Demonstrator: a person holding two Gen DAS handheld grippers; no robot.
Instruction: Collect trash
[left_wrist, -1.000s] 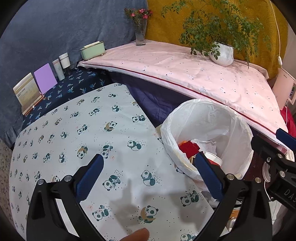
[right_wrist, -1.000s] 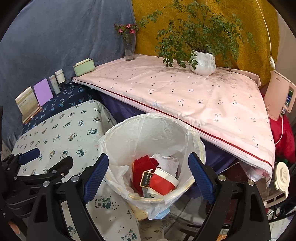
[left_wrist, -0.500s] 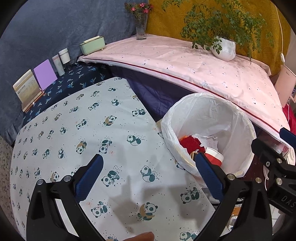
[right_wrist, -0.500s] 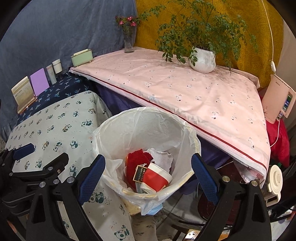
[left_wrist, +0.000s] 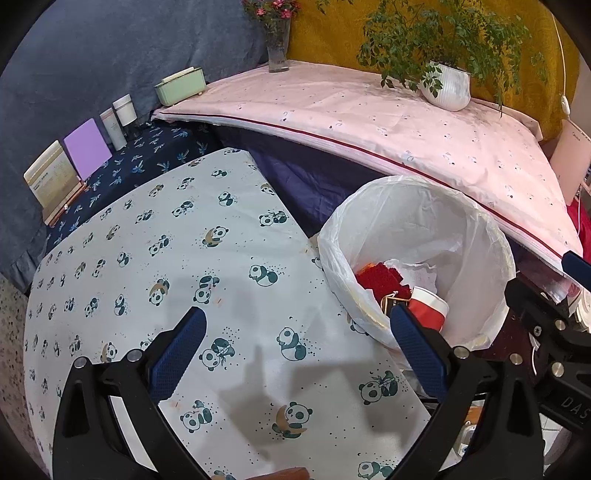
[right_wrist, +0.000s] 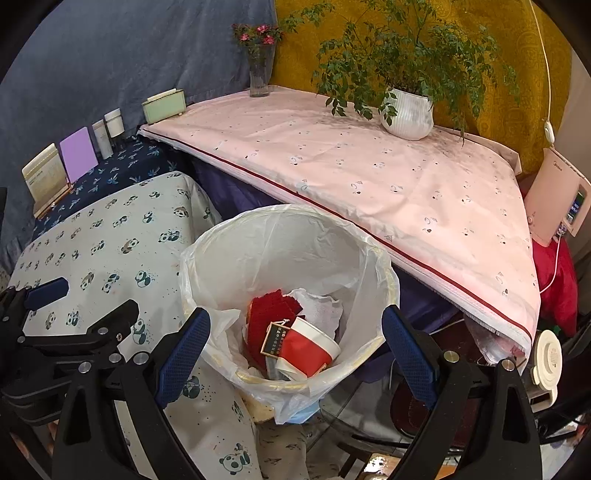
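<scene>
While right hand-held gripper (right_wrist: 295, 341) gapes empty | red cup (right_wrist: 308, 349) below it (inside bin (right_wrist: 280, 236))

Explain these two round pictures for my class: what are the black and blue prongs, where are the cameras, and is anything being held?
A person holds a two-finger gripper in each hand; each carries a wide-angle camera looking along its fingers. One picture comes from the left gripper over the panda cloth, the other from the right gripper above the lined trash bin. Both grippers are open and hold nothing. In the bin lie a red-and-white paper cup, red cloth and white paper. No loose trash shows on the cloth.
</scene>
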